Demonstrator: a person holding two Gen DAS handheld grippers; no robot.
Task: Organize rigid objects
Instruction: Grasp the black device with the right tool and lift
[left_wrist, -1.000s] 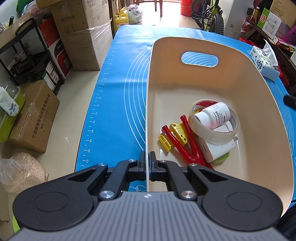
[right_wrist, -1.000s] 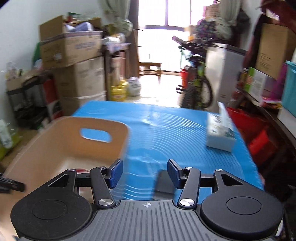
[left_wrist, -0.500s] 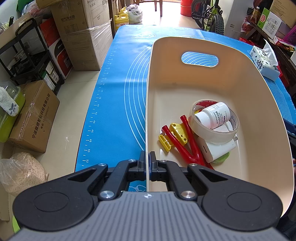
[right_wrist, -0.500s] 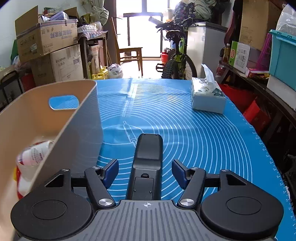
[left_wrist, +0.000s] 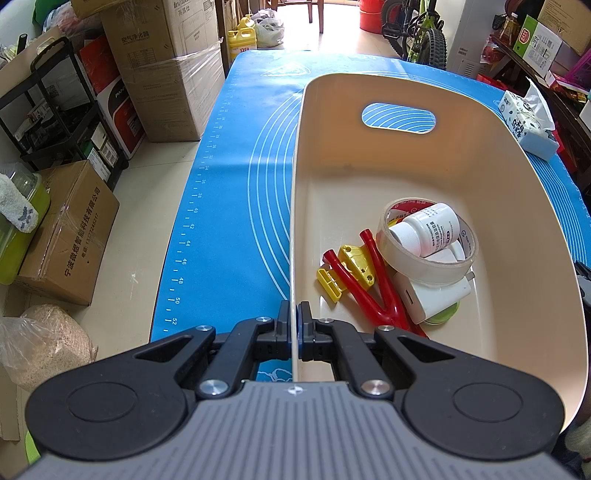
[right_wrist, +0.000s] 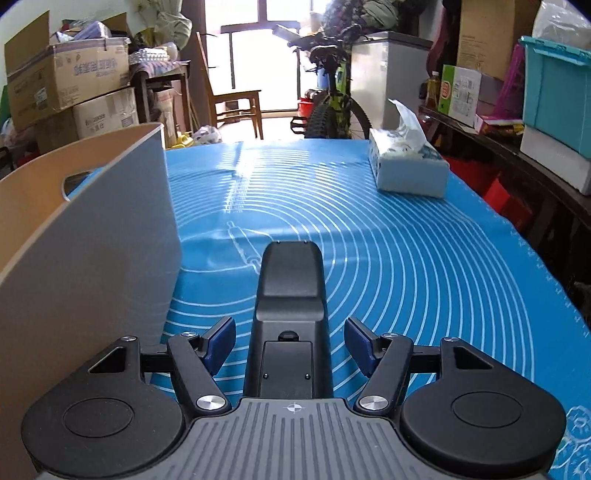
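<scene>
From the left wrist view, my left gripper (left_wrist: 294, 320) is clamped on the near left rim of the beige bin (left_wrist: 517, 177), which sits on the blue mat (left_wrist: 236, 177) covering the tabletop. Only this view shows the bin's contents: red-handled pliers (left_wrist: 373, 280), yellow clips (left_wrist: 356, 260), a tape roll (left_wrist: 424, 264) ringing a white bottle (left_wrist: 430, 229), and a white charger (left_wrist: 432, 295). The right wrist view shows only the bin's outer wall at left. There my right gripper (right_wrist: 291, 345) stands wide open astride a black device (right_wrist: 290, 280) lying on the mat, fingers not touching it. A tissue box (right_wrist: 406, 170) sits far right.
</scene>
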